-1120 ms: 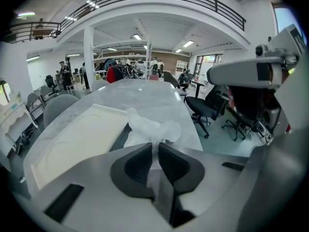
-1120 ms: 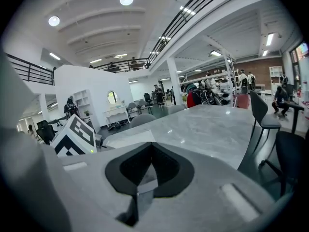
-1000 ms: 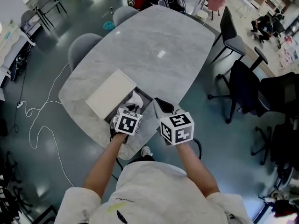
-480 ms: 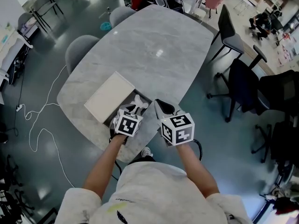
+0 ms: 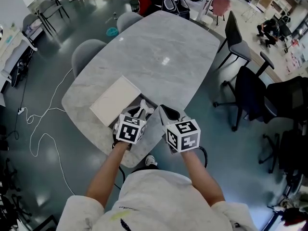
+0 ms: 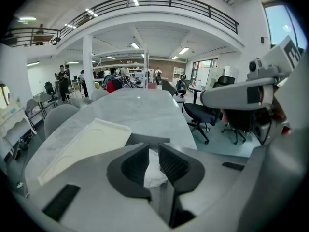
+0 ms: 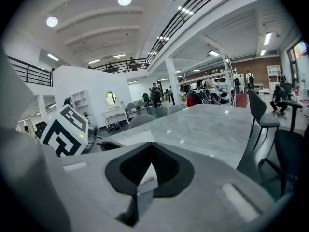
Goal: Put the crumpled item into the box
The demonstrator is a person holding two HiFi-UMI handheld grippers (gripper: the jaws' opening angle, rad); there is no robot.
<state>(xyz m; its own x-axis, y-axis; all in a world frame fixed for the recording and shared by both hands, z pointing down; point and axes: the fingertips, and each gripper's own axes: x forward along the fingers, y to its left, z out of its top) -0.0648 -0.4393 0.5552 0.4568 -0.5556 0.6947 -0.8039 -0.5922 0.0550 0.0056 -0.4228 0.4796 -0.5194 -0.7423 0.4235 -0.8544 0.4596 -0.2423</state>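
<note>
From the head view, the left gripper [image 5: 135,118] reaches over the near edge of the grey marble tabletop [image 5: 159,57]. A crumpled white paper [image 5: 142,110] shows at its fingertips, over the open dark box [image 5: 152,103]. The box's flat white lid [image 5: 115,100] lies on the tabletop just beyond and to the left of those fingers. The right gripper [image 5: 168,114] sits just to the right of the box, and its fingers touch nothing I can make out.

In the left gripper view, the fingers stand a narrow gap apart and are clamped on the paper, which fills the gap and hangs below the tips. The box's dark rim lies just past the fingertips. I cannot tell whether the paper touches the box floor.

In the right gripper view, the fingers are together at their tips with nothing between them. The left gripper's marker cube [image 7: 65,129] is off to their left.

The step in hand looks like the placing itself — the paper is carried and already at the box mouth. The next move probably calls for a short lowering so the paper sits inside the walls, then letting the left fingers part and lifting straight up so the paper does not drag out.

Count — one crumpled paper, one box, one lid, two grippers.
</note>
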